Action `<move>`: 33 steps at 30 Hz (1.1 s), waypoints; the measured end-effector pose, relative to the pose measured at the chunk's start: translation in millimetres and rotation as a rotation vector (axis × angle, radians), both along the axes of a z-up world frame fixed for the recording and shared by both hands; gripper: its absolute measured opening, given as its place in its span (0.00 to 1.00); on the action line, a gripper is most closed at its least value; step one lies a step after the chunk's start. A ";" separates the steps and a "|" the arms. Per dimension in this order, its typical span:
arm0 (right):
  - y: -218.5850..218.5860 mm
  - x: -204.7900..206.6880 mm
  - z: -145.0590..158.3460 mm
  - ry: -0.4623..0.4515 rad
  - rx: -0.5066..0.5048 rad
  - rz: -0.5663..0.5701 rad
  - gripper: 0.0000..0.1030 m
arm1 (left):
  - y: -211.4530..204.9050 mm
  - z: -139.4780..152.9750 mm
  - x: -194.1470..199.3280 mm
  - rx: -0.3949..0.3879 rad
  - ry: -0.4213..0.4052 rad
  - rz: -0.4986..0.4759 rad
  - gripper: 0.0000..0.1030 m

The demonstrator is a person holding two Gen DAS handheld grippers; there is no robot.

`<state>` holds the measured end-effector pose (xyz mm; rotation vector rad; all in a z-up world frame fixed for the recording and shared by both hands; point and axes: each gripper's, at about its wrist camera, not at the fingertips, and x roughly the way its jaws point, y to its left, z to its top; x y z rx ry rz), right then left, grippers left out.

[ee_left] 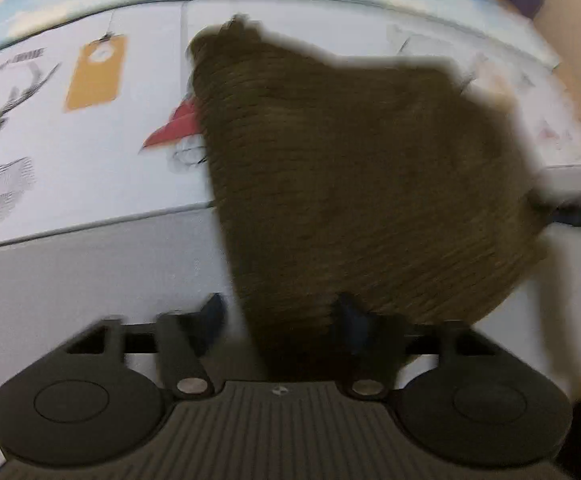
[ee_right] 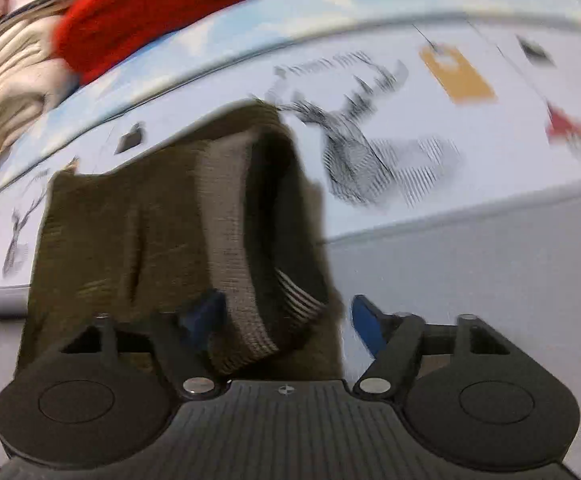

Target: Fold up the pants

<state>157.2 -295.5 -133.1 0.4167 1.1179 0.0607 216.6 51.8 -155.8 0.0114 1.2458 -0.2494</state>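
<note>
The olive-brown ribbed pants (ee_left: pixel 350 160) lie spread on the printed sheet, filling the middle of the blurred left wrist view. My left gripper (ee_left: pixel 281 312) stands open over their near edge; the cloth runs between the jaws, the left fingertip (ee_left: pixel 215 312) clear of it. In the right wrist view the pants (ee_right: pixel 130 240) lie bunched, their lighter ribbed waistband (ee_right: pixel 230 220) gaping towards me. My right gripper (ee_right: pixel 286 316) is open around the waistband's near end, the blue right fingertip (ee_right: pixel 364 320) apart from the cloth.
The white bed sheet (ee_left: pixel 90 184) bears deer prints (ee_right: pixel 354 152), an orange tag print (ee_left: pixel 96 74) and a red shape (ee_left: pixel 174 126). A grey band (ee_right: pixel 490 280) runs along the near side. A red garment (ee_right: pixel 150 12) and beige clothes (ee_right: pixel 6 80) are piled at the far left.
</note>
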 end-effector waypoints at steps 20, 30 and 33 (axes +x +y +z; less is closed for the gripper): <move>15.5 -19.3 -8.7 0.053 0.139 0.100 0.55 | 38.5 -2.1 -7.4 -0.203 0.057 0.145 0.45; 23.5 -23.4 2.7 0.044 0.030 0.107 0.68 | -3.8 15.5 -45.8 0.068 -0.145 -0.145 0.51; 24.1 -28.7 12.7 0.043 -0.001 0.066 0.73 | -20.4 24.5 -60.2 0.207 -0.237 -0.201 0.57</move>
